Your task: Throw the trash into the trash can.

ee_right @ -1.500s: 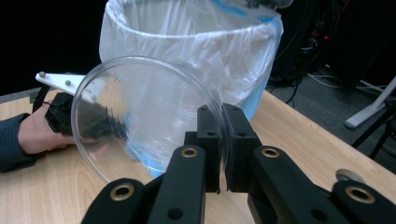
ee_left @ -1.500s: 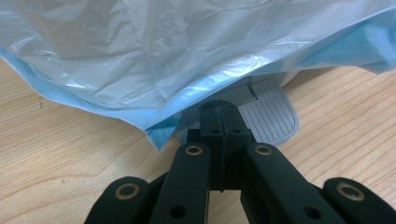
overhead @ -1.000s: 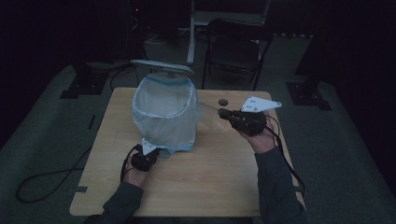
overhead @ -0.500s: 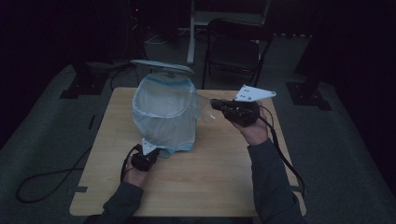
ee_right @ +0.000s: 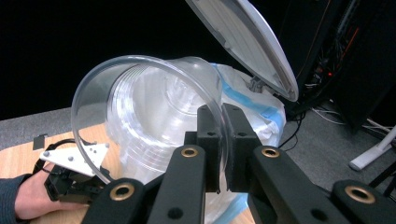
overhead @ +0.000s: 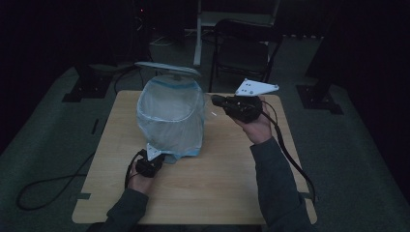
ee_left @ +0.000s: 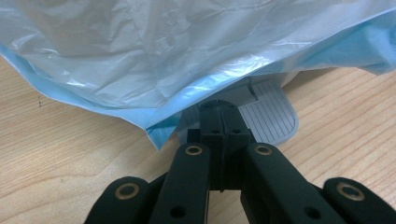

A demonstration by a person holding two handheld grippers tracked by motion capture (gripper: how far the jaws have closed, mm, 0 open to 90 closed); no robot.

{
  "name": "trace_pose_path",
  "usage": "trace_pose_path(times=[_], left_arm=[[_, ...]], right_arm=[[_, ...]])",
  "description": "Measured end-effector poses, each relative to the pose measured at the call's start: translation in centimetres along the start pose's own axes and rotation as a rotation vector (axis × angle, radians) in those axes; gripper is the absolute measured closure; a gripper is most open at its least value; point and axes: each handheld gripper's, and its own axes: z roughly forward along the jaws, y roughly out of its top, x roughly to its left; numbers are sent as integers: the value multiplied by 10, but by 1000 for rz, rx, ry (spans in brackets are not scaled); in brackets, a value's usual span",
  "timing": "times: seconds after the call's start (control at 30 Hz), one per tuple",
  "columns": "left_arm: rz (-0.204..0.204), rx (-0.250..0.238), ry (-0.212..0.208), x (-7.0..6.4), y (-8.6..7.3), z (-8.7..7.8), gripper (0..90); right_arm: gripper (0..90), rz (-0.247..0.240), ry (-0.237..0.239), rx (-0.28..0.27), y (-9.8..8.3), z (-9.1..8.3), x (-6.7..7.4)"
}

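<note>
The left gripper (ee_left: 223,116) lies low on the wooden table (overhead: 227,183) at the near foot of the pedal bin (overhead: 170,121), its jaws pressed together over the ribbed grey pedal (ee_left: 271,116); whether they nip the pedal's edge or only rest on it cannot be told. Just above and ahead of those jaws hangs the hem of the pale blue bin liner (ee_left: 187,60), draped over the bin's rim and sides. Bare wood lies open to either side of the jaws.

The right gripper (ee_right: 223,135) is held up off the table, its jaws clamped on the rim wall of one clear plastic cup (ee_right: 144,116), tipped with its mouth toward the camera. Beyond the jaws stands the one bin, its white lid (ee_right: 247,42) raised open above the cup. In the high view the right gripper (overhead: 216,100) sits just beside the bin's right edge, with clear tabletop below it. Behind the table stands one black chair (overhead: 244,53).
</note>
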Motion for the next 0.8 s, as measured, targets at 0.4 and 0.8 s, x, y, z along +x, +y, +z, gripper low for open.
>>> trace_pose_path(times=[0.4,0.8], left_arm=[[-2,-2,-2,0,0,0,900],[-2,-3,2,0,0,0,900]], right_arm=[[866,8,13,6,11,17,-1],[866,19,12,18,22,39,-5]])
